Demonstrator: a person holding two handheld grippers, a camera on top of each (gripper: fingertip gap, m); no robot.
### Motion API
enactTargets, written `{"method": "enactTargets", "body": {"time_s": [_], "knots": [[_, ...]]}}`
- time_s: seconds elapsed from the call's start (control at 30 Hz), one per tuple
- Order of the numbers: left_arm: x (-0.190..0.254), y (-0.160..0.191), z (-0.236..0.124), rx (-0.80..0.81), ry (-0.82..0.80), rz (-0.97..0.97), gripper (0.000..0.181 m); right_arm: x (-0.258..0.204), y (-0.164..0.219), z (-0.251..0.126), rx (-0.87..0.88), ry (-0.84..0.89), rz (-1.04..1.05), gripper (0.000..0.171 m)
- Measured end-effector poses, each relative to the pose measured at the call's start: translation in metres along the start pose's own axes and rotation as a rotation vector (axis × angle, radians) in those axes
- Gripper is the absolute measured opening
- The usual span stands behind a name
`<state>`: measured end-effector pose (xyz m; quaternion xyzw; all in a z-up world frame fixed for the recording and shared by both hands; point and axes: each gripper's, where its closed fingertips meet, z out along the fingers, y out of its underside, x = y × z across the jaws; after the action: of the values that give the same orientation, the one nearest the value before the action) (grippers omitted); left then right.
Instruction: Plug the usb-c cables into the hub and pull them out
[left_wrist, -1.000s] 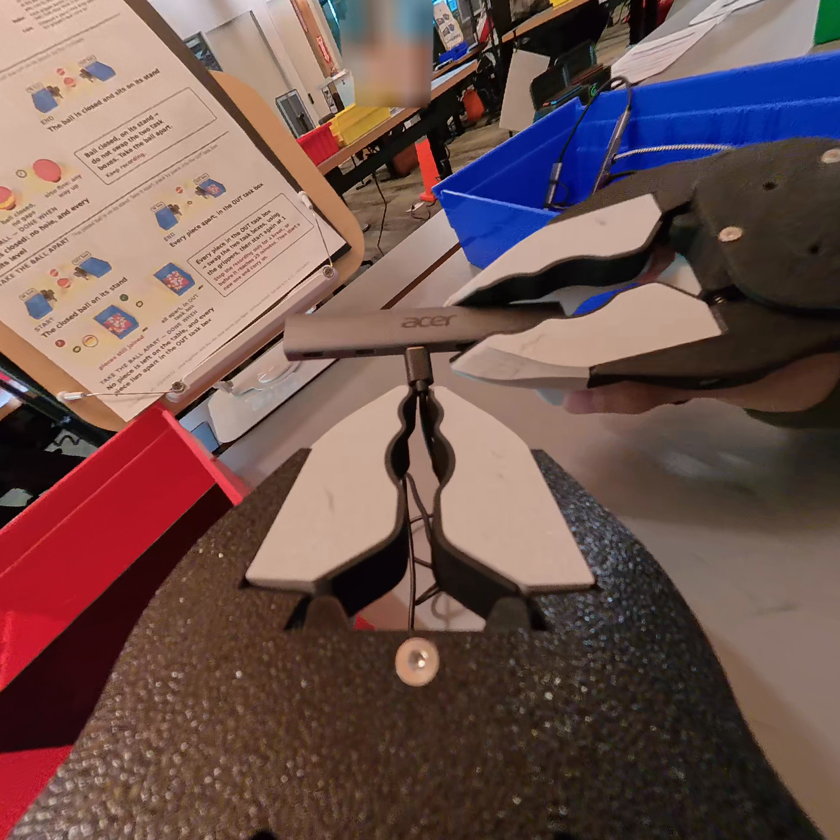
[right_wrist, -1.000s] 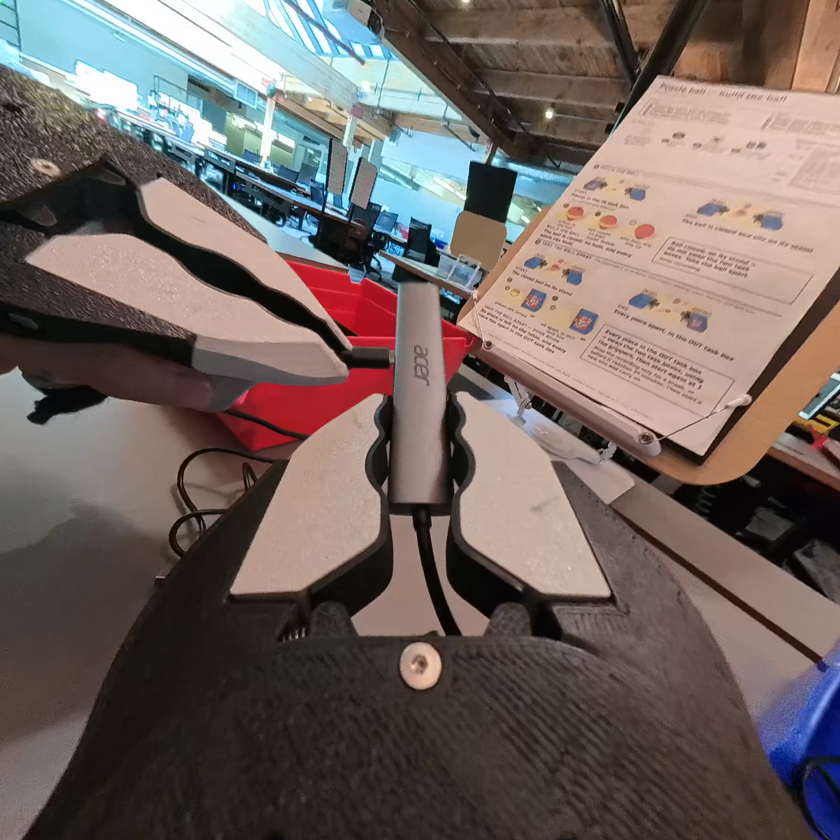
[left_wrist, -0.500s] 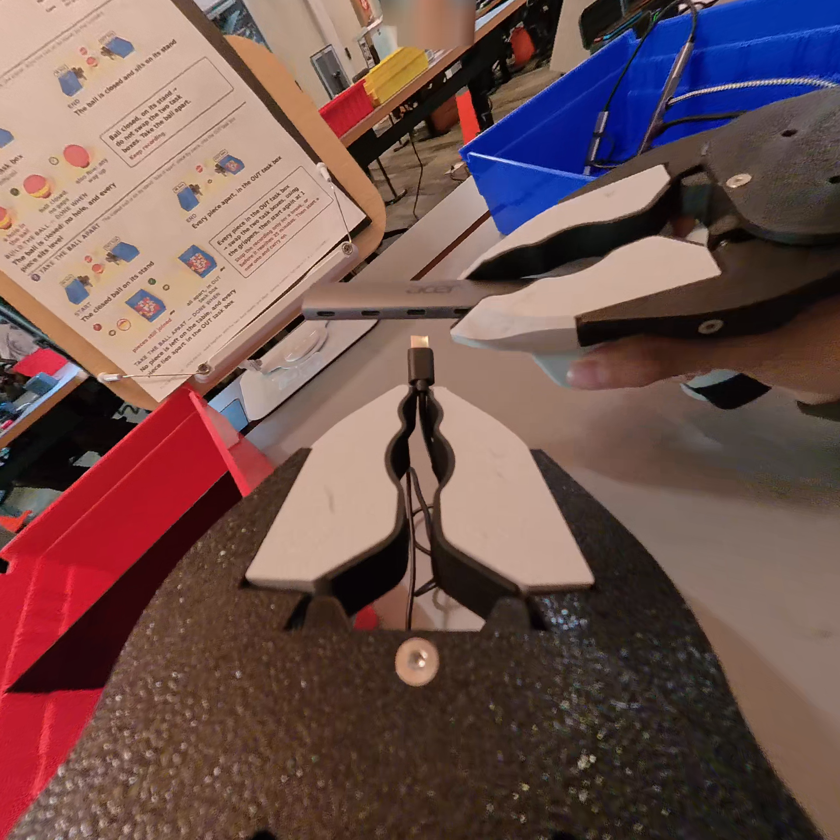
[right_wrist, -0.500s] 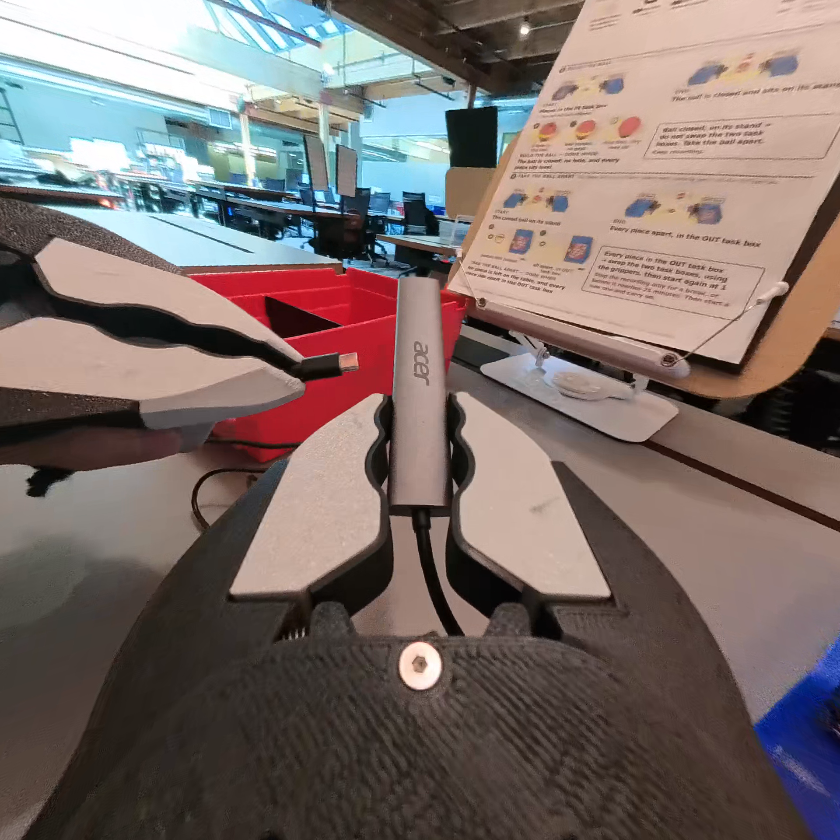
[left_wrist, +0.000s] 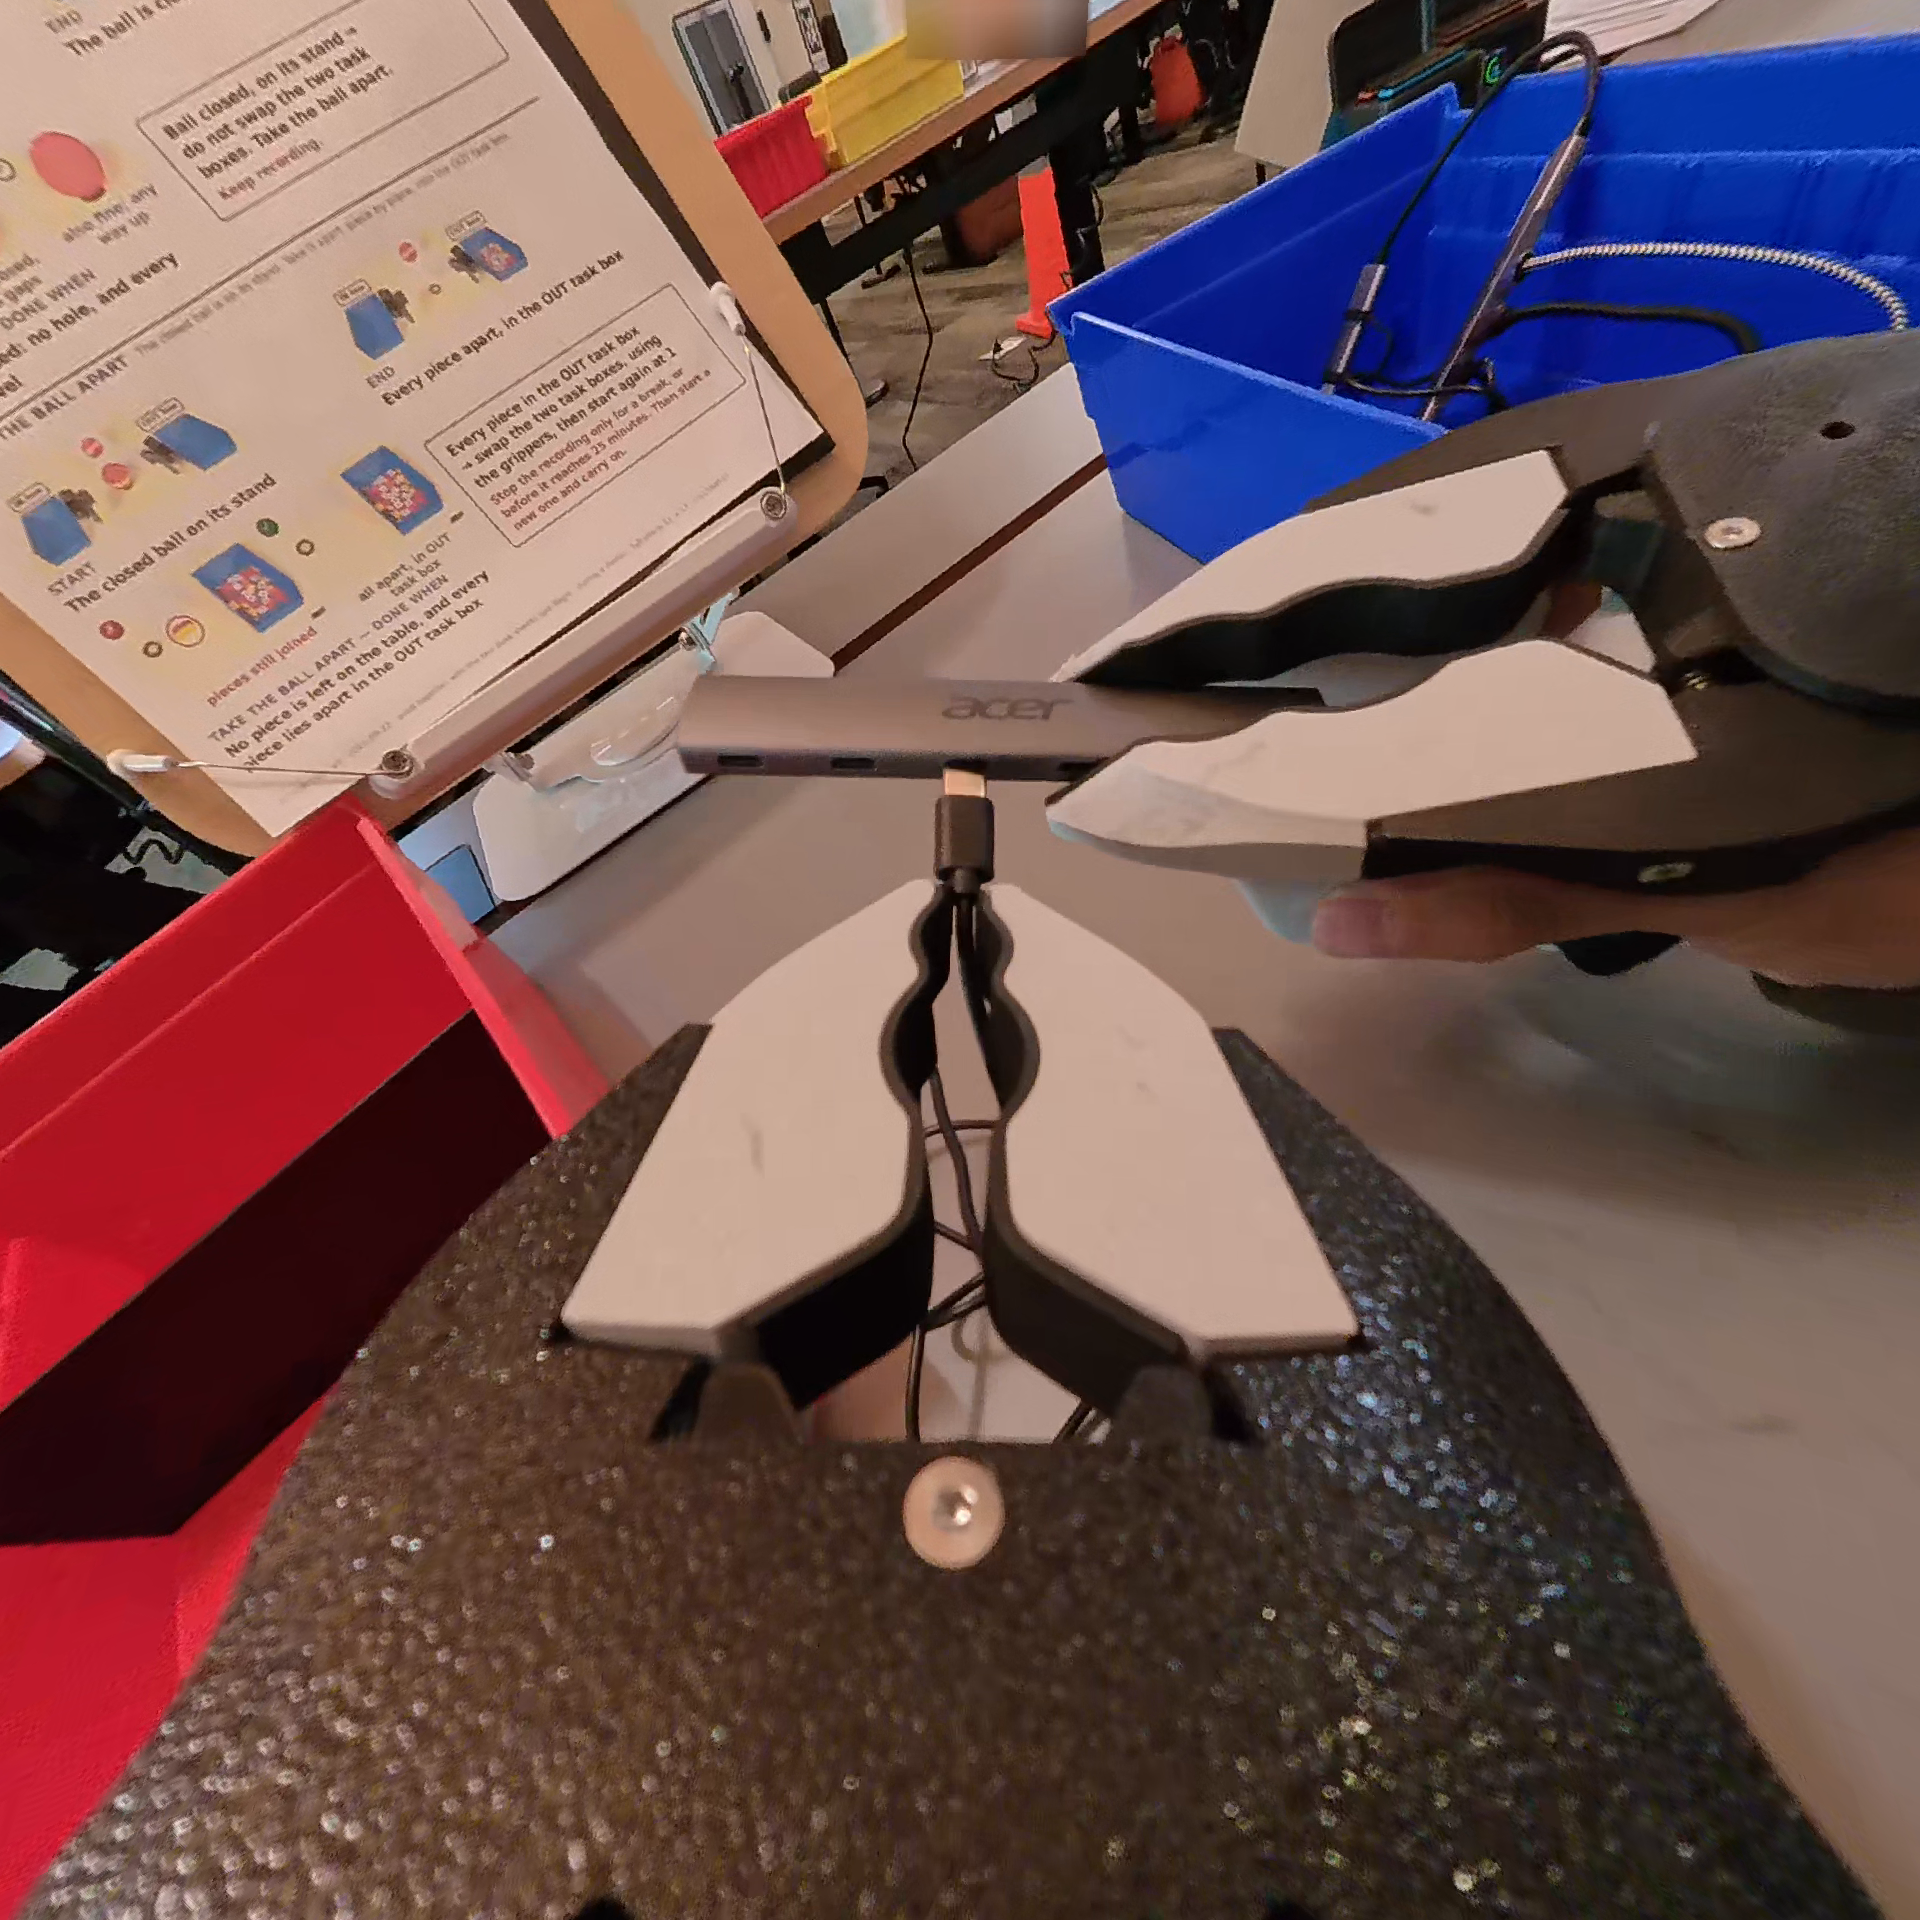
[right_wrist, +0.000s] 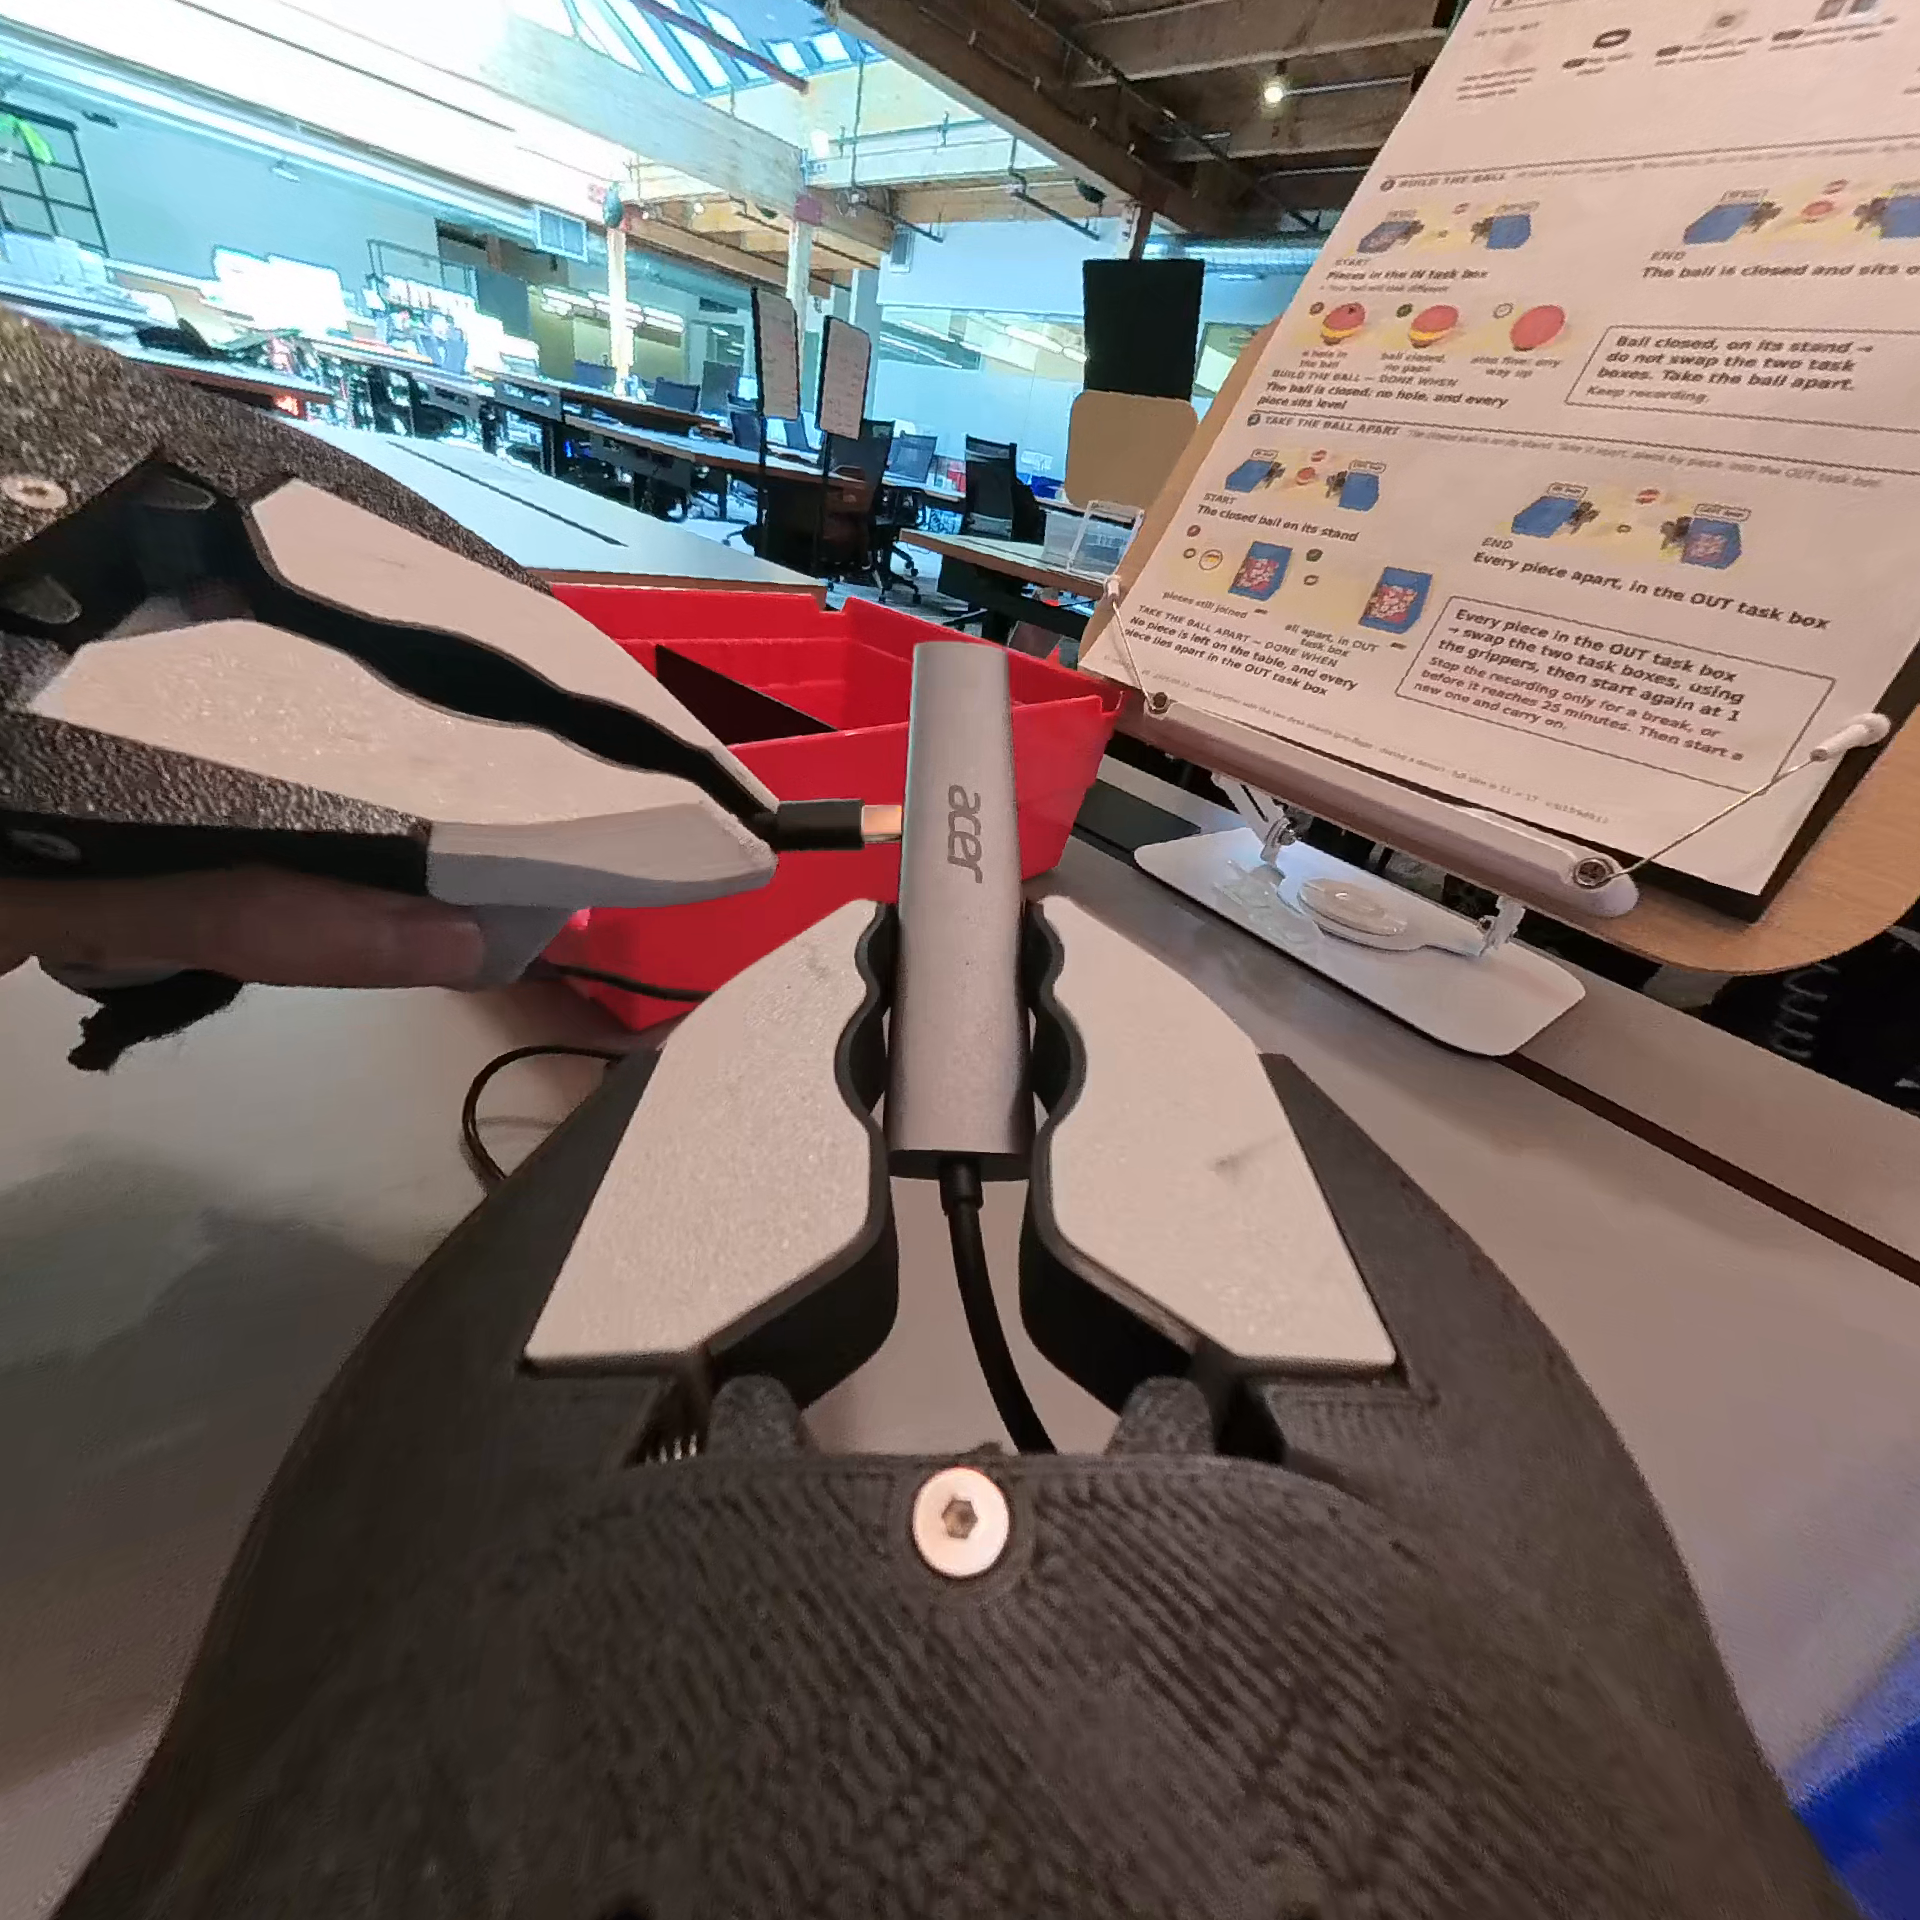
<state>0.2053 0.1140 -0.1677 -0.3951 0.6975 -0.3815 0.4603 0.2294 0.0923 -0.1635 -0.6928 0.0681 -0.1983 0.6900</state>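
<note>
A grey USB hub (left_wrist: 894, 722) is held level above the table by my right gripper (left_wrist: 1070, 748), which is shut on its right end. In the right wrist view the hub (right_wrist: 961, 831) stands between the jaws of my right gripper (right_wrist: 956, 914), its own black lead running back from it. My left gripper (left_wrist: 961, 894) is shut on a black USB-C cable just behind its plug (left_wrist: 964, 831). The plug's metal tip meets a port on the hub's side, with bare metal still showing. The left gripper (right_wrist: 764, 826) and the plug (right_wrist: 831, 824) show at the left in the right wrist view.
A red bin (left_wrist: 260, 1039) sits to the left, and a blue bin (left_wrist: 1247, 416) holding cables and another hub stands at the back right. An instruction sheet on a wooden stand (left_wrist: 364, 364) rises behind the hub. Slack black cable (right_wrist: 488, 1091) lies on the grey table (left_wrist: 1558, 1247). The grippers are tip to tip, or close to it.
One second ago the plug sat in the hub. Half a second ago it was out with a clear gap. Now its tip is back against the hub's port.
</note>
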Motion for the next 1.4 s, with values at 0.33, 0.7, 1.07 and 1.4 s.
{"method": "enactTargets", "body": {"time_s": [0.33, 0.7, 1.07, 1.4], "knots": [[0.002, 0.006, 0.0, -0.048, 0.027, -0.001, 0.004, -0.002, 0.007, 0.002, -0.033, 0.001, -0.056, 0.023], [0.0, 0.005, 0.0, -0.04, -0.002, 0.028, 0.004, -0.008, 0.009, 0.003, -0.05, -0.03, -0.023, 0.023], [0.0, 0.013, 0.003, -0.06, -0.021, 0.064, 0.003, -0.01, 0.014, 0.004, -0.105, -0.027, -0.127, 0.024], [0.0, 0.015, 0.004, -0.036, -0.016, 0.075, 0.003, -0.012, 0.016, 0.003, -0.129, -0.049, -0.19, 0.024]]}}
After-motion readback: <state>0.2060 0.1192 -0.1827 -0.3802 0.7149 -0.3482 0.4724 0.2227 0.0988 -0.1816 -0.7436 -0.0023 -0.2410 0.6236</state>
